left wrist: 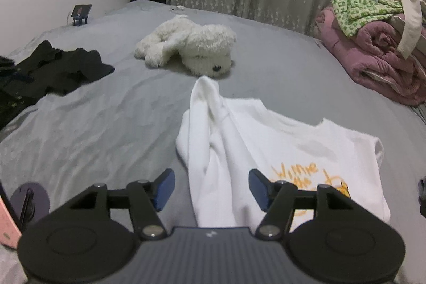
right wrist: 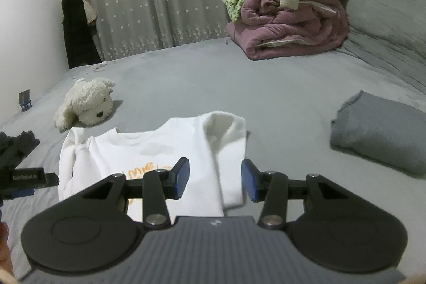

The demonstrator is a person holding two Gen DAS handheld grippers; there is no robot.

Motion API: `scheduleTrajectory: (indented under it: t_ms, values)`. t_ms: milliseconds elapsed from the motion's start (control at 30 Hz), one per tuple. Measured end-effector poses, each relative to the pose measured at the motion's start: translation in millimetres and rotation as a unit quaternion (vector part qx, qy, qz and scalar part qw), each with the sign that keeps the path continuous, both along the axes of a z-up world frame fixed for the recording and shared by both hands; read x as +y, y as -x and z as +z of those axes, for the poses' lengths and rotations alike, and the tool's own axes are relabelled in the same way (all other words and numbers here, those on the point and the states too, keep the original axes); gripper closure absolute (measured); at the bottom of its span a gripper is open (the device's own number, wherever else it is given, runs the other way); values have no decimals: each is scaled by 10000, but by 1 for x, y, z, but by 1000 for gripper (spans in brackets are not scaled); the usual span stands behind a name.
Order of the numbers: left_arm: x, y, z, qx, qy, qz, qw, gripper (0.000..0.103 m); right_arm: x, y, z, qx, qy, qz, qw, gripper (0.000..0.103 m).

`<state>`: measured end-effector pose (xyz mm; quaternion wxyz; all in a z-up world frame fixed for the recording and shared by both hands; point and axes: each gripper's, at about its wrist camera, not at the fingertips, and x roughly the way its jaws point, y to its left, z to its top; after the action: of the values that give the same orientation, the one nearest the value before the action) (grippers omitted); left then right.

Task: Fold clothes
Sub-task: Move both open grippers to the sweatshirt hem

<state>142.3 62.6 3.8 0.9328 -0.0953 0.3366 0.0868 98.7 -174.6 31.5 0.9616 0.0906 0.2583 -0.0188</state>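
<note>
Here, a soft white sweatshirt (left wrist: 279, 151) lies rumpled on grey bedsheet (left wrist: 93, 124).

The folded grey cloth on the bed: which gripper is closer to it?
Right. The right gripper hovers over the white sweatshirt with the folded grey cloth just to its right; the left gripper is at the sweatshirt's far side.

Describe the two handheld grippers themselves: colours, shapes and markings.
The left gripper and right gripper look alike: ribbed grey body with a small white logo, round black discs either side, black linkage arms with silver pivots, blue finger pads. White lettering marks the left gripper's side, seen from the right wrist.
</note>
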Motion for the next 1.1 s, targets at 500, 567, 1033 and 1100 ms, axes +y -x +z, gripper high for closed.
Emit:
scheduleTrajectory:
  t_ms: [500, 567, 1033, 1100]
  values:
    - [23, 48, -17, 475, 558, -354, 9967, 41, -21, 56, -18, 386, -521, 78, 9979, 54]
    - [26, 53, -22, 581, 627, -430, 9954, 42, -22, 63, -22, 465, -629, 187, 9968, 53]
    - [42, 79, -44, 1010, 1280, -858, 9829, 55, -41, 95, -56, 1348, -1552, 548, 9771, 52]
    - [45, 81, -44, 1082, 1544, -919, 9777, 57, -46, 101, -55, 1444, -1830, 644, 9703, 49]
